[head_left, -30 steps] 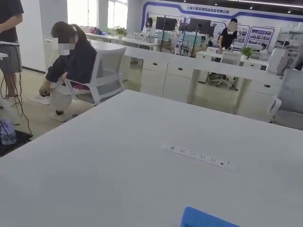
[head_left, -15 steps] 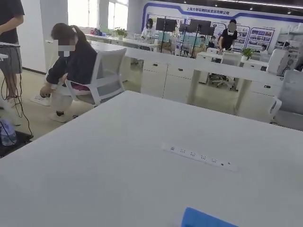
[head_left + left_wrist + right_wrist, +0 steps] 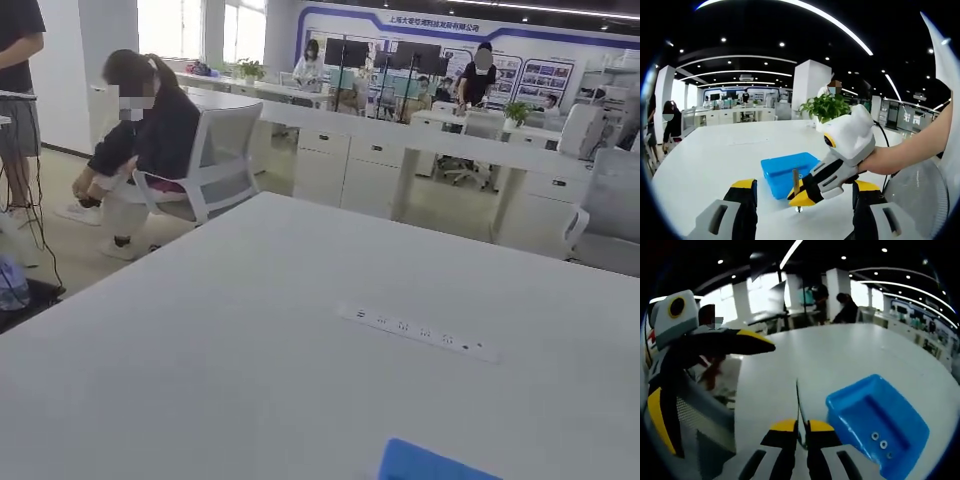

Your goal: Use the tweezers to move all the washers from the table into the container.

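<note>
Tweezers [image 3: 797, 400] pinched between the jaws of the right gripper [image 3: 802, 426], jaws closed hard on the handle, thin points aimed forward over the white table [image 3: 840, 355]. From the left gripper view, points angled down to the tabletop just in front of the blue container [image 3: 787, 172]; touching or just above, cannot tell. Left gripper [image 3: 805, 185] spread wide and holding nothing, one jaw on either side of the right gripper. Broad bare tabletop ahead of the tweezers and beyond the container; table edge running close along the left of the tweezers in the right gripper view. Power strip [image 3: 420, 333] flat on the table, well past the container's corner in the head view. Container a shallow open tray of bright blue plastic with low walls, just right of the tweezers. Three washers [image 3: 880, 443] inside it, in a short row on the floor near one wall: small silver rings with dark holes.
</note>
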Motion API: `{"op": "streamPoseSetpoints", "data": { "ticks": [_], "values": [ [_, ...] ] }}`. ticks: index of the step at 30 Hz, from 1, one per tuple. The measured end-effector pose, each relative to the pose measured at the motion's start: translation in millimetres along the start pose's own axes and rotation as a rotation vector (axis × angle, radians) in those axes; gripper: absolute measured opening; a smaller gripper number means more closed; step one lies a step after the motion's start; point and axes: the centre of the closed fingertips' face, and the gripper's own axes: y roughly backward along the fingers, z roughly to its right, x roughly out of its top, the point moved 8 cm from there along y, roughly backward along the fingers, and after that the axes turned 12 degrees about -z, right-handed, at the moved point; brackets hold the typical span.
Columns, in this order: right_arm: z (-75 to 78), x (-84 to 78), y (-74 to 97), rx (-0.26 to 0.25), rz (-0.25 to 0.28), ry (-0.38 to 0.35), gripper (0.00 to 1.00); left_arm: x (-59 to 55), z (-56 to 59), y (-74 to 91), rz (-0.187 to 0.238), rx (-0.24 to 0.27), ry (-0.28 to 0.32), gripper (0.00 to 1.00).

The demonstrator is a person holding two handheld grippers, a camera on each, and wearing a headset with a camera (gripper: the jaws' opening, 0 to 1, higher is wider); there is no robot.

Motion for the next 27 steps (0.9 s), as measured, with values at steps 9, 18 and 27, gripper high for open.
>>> {"op": "streamPoseSetpoints", "data": {
  "ticks": [9, 18, 27],
  "values": [
    [0.2, -1.0, 0.7, 0.001, 0.0, 0.047, 0.03, -0.1, 0.9, -0.4, -0.002, -0.005, -0.006, 0.79],
    [2.0, -2.1, 1.1, -0.013, 0.021, 0.027, 0.03, 0.2, 1.5, -0.5, -0.002, -0.005, -0.008, 0.79],
    [11.1, -2.9, 12.4, 0.0, 0.109, -0.12, 0.03, 1.8, 2.2, 0.2, 0.013, -0.012, 0.003, 0.8]
  ]
}}
